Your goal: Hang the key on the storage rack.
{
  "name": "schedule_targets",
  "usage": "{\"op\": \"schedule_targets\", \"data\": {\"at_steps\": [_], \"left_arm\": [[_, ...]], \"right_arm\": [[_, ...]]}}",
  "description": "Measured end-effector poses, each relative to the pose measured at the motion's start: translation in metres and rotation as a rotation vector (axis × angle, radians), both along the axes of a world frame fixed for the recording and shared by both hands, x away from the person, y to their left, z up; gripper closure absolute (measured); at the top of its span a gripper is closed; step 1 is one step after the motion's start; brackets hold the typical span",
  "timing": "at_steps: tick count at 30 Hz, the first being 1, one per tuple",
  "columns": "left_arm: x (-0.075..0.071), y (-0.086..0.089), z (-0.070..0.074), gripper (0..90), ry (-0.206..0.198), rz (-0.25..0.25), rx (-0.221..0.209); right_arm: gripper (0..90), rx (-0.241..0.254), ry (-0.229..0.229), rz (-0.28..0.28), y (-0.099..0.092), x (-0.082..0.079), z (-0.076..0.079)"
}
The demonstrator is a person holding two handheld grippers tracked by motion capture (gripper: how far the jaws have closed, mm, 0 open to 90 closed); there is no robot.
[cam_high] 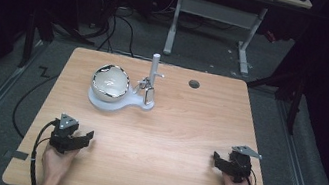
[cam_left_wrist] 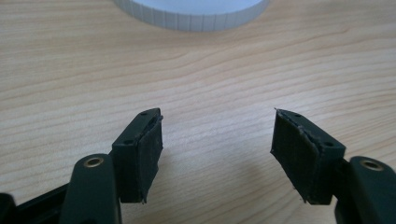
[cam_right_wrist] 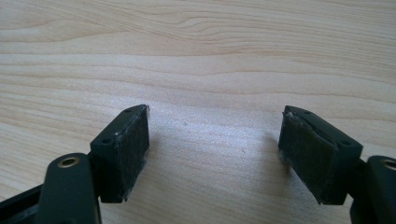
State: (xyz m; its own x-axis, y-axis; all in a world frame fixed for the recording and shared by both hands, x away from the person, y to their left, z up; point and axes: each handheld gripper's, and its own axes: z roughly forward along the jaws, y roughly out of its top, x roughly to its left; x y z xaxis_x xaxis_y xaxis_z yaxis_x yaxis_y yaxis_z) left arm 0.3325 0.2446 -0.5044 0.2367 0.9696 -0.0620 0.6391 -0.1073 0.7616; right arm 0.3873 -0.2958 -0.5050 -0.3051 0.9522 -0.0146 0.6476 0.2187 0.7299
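Note:
A shiny metal bowl [cam_high: 110,82] rests on a white stand [cam_high: 110,101] near the table's far middle, with a small metal fitting [cam_high: 147,91] and a white upright post [cam_high: 154,66] beside it. My left gripper [cam_high: 85,136] sits low at the near left of the table, held by a hand, its jaws open and empty. In the left gripper view the left gripper [cam_left_wrist: 217,149] hovers over bare wood, with the stand's white rim [cam_left_wrist: 191,14] at the top edge. My right gripper [cam_high: 217,158] lies at the near right, open and empty; in its own view the right gripper [cam_right_wrist: 215,151] faces plain wood.
The wooden table [cam_high: 170,139] has a round cable hole [cam_high: 194,84] at the far right. Behind it a white desk frame [cam_high: 216,15] and cables [cam_high: 112,28] stand on the dark floor. Black cables trail from both grippers over the near edge.

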Motion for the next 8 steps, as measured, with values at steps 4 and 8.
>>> {"op": "schedule_targets", "data": {"at_steps": [4, 8], "left_arm": [[0.0010, -0.0038, -0.0048, 31.9, -0.002, 0.008, 0.061], [0.0012, -0.0036, -0.0050, 30.3, -0.001, 0.016, 0.058]], "right_arm": [[24.6, 0.000, 0.000, 0.000, 0.0000, 0.0000, 0.0000], [24.6, 0.000, 0.000, 0.000, 0.0000, 0.0000, 0.0000]]}}
